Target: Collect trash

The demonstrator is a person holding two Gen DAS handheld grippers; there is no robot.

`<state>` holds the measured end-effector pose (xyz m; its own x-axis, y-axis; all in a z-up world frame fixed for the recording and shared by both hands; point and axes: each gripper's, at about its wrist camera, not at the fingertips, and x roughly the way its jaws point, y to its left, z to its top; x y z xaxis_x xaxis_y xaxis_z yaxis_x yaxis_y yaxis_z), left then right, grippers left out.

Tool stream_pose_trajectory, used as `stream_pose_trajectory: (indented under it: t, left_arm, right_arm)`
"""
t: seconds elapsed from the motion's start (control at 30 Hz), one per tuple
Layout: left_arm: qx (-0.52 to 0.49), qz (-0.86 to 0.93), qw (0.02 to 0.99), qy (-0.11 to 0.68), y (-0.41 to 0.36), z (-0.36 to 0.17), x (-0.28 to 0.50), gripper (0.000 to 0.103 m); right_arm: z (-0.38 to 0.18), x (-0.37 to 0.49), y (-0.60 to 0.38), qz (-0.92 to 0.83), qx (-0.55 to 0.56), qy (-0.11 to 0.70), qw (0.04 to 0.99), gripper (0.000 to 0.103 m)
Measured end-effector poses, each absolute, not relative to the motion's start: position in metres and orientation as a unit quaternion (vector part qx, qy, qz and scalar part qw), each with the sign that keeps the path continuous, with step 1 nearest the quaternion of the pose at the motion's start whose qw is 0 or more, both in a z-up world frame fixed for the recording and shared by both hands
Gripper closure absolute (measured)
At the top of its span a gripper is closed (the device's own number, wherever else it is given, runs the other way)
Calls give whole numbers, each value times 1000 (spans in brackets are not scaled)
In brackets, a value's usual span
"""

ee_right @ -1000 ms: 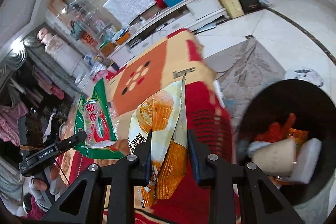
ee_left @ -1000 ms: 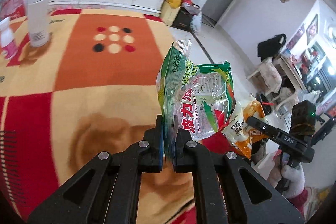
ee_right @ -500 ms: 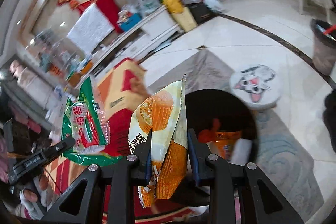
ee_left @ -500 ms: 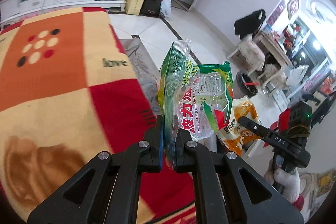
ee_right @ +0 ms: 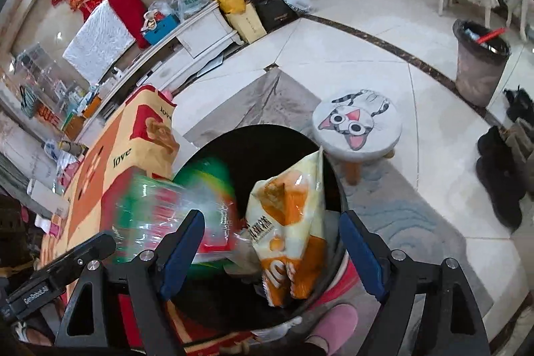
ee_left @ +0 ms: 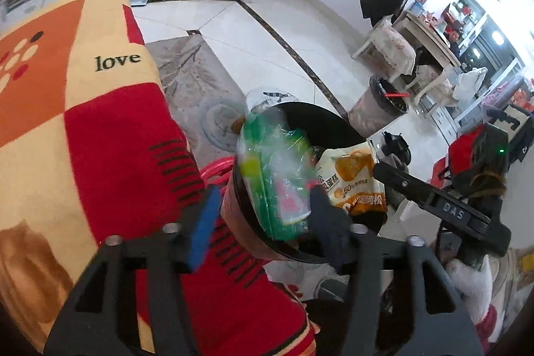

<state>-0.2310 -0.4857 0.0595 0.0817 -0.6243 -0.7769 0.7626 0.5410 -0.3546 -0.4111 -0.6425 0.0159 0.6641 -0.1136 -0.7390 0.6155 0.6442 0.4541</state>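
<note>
Now both wrappers [ee_right: 287, 222] (blurred) hang between opening tongs [ee_right: 272, 256], over bin [ee_right: 253, 139].

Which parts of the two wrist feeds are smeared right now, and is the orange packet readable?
Left wrist view: the green clear-plastic snack wrapper is motion-smeared over the black round bin; the left gripper, jaws opening, blurs too. Right wrist view: the same wrapper streaks, while the orange-and-cream snack packet between the right gripper pads stays sharp, print legible. Both views bend at the edges.

Blanket [ee_left: 110, 135] seemingly crowding bin [ee_left: 320, 125]
</note>
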Motion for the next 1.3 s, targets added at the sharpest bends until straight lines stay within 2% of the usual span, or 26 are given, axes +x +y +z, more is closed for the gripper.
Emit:
stream_pose_trajectory:
  t: [0.27,0.73,1.3]
  left_arm:
    - [85,-456,755,463,-466,70,-237,47]
    - [89,-432,813,380,-431,106,-260,47]
    - [90,-420,851,302,-400,132,-269,47]
  right_arm:
    - [41,-423,-608,-229,287,339,866,22]
    - [84,-417,-544,-268,175,289,902,22]
    - [104,-413,-514,-262,169,258,914,22]
